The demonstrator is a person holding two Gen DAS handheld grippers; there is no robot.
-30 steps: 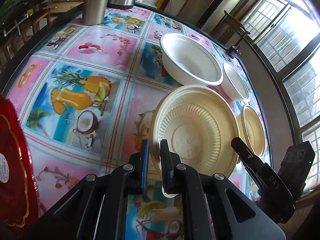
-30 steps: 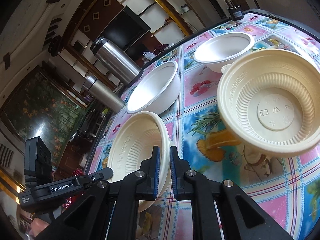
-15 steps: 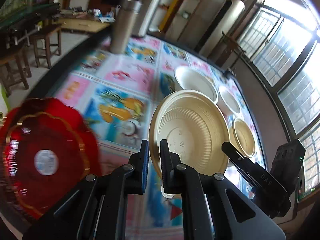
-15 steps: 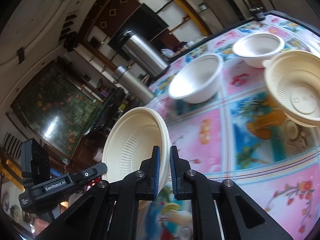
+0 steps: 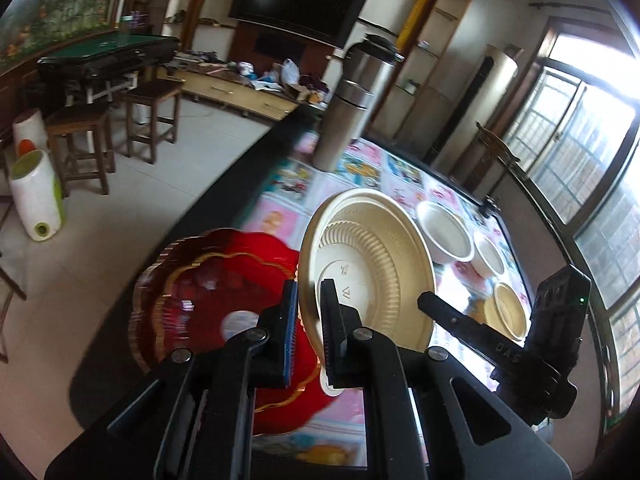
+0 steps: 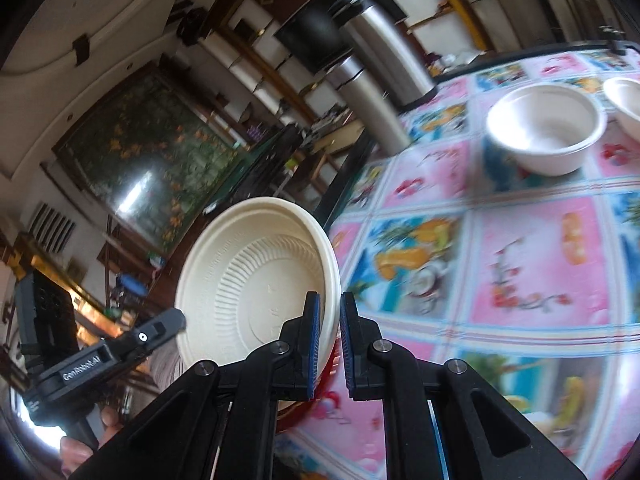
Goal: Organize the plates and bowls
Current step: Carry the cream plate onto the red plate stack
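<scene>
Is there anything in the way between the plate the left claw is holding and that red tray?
Nothing visible is. The left claw is shut on the rim of the beige plate, held tilted up in the air. The red tray sits just beside and below it at the table's edge, and no bowl or other dish lies between them.

Scalloped tray [image 5: 192,304] at the table's [image 5: 452,280] near-left edge — bowls [image 5: 446,232] far right.

home living room | television [image 5: 298,8] | stools [image 5: 86,140] | fruit-print tablecloth [image 6: 520,264]
</scene>
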